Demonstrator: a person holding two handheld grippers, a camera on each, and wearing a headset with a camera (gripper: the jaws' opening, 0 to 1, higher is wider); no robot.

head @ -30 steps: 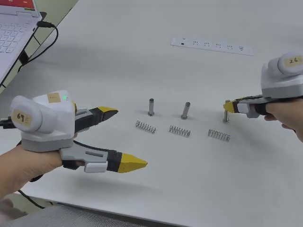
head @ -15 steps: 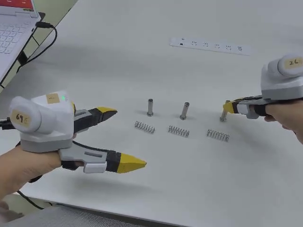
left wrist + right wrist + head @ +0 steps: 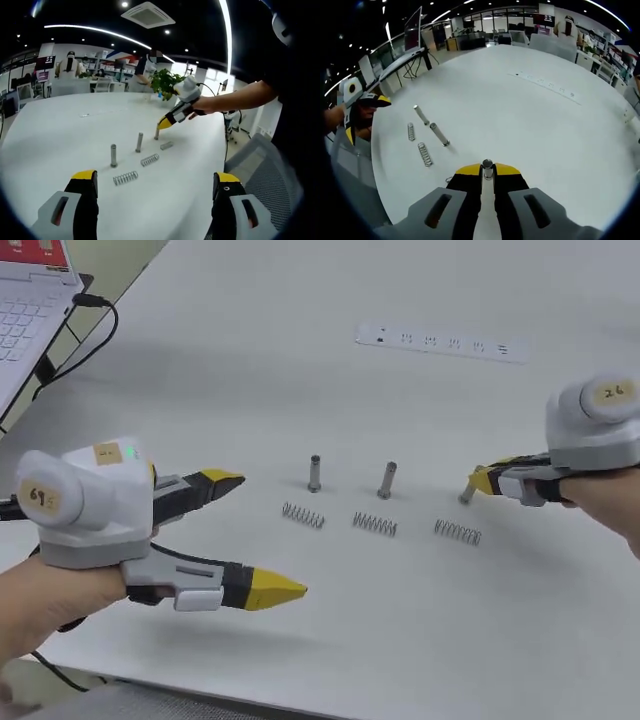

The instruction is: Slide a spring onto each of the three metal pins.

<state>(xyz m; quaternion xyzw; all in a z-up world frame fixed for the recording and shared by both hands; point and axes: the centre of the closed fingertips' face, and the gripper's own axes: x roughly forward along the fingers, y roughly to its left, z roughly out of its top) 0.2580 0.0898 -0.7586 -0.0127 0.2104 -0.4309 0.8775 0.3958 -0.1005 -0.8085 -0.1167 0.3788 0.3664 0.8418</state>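
The right gripper (image 3: pixel 487 174) is clamped on the right pin (image 3: pixel 487 164), whose rounded end pokes out between the yellow tips in the right gripper view. In the head view this gripper (image 3: pixel 480 480) sits at 3 o'clock of the frame. The pin leans tilted in its grip, and whether its foot touches the table (image 3: pixel 300 380) cannot be told.

The left gripper (image 3: pixel 258 535) hovers at 8 o'clock of the head view, jaws wide apart and holding nothing, well apart from the parts.

At 9 o'clock of the held pin, the middle pin (image 3: pixel 388 480) and then the left pin (image 3: pixel 315 473) stand upright on the table, apart from each other. A spring lies on its side at 6 o'clock of each pin, near it but not touching: the left spring (image 3: pixel 303 515), the middle spring (image 3: pixel 375 524) and the right spring (image 3: pixel 458 531). None of them is on a pin.

Farther out, a white power strip (image 3: pixel 440 342) lies at 12 o'clock of the pins. A laptop (image 3: pixel 25 300) sits at 10 o'clock, at the table's edge.
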